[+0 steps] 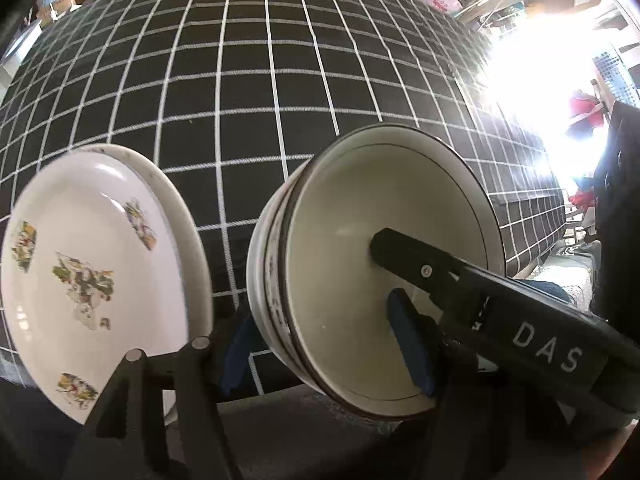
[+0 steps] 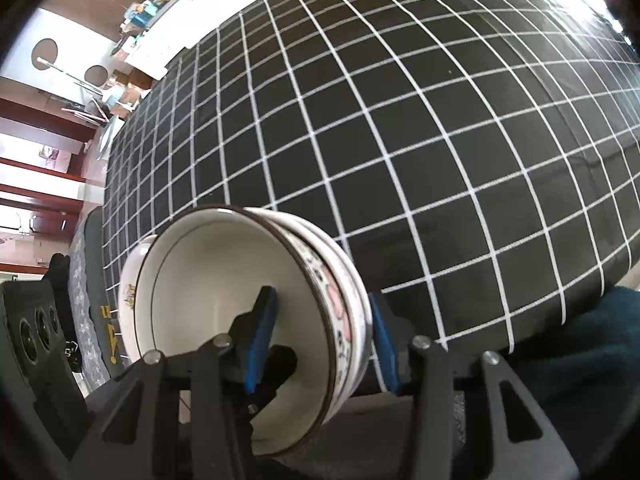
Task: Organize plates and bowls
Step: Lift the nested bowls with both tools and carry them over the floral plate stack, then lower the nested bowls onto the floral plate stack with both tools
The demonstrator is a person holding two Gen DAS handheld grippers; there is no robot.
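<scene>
A stack of white bowls with dark rims sits at the near edge of the black checked table. My left gripper straddles the stack's near wall, one blue pad inside the top bowl and one outside. My right gripper straddles the same stack from the other side, with pads close to the wall; its finger shows in the left view. White floral plates are stacked left of the bowls and also show in the right wrist view.
The checked tablecloth stretches far beyond the dishes. Room clutter and shelves lie past the far edge. Bright window glare fills the right of the left view. A dark device with round sockets is at the left.
</scene>
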